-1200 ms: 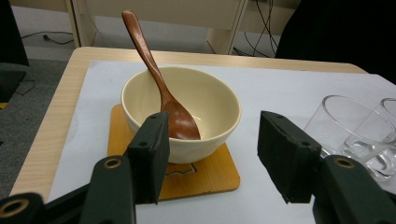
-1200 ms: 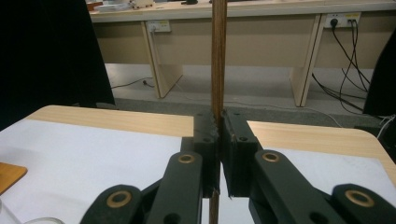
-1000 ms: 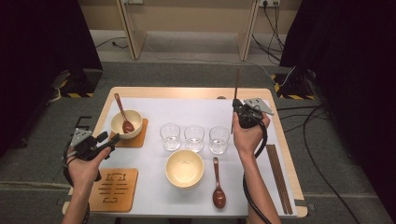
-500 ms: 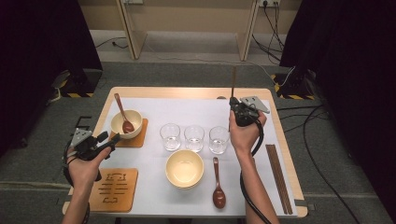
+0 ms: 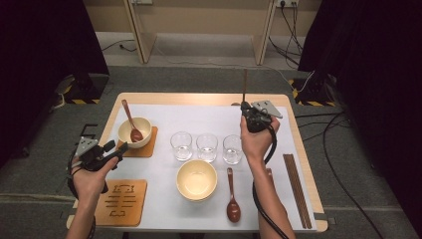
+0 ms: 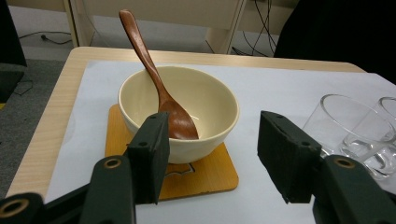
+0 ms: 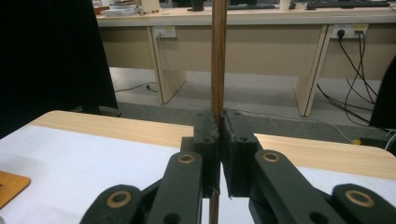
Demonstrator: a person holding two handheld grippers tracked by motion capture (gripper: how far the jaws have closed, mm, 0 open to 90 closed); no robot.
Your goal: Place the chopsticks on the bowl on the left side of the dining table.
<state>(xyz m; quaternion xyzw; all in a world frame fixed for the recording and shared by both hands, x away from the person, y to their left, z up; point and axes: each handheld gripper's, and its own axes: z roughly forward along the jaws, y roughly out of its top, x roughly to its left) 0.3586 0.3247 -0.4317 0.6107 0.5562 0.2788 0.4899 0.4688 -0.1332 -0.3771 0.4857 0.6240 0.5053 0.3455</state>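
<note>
The surface (image 5: 164,117) is carrying bowls, glasses and spoons. The right hand-held gripper (image 5: 247,110) is hovering above its far right part, jaws clamping tight on a brown chopstick (image 7: 218,56) that is standing upright, rising above them and poking out below. The left hand-held gripper (image 6: 210,154) is gaping wide and empty, just short of the spoon-holding bowl (image 6: 205,100) on its coaster (image 6: 205,175).

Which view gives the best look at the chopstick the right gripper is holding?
The right gripper view: the chopstick stands upright, pinched between the right gripper's shut jaws, wood grain clear. In the high view the chopstick is a thin dark stick rising above the right gripper. The left gripper view faces the bowl instead.
</note>
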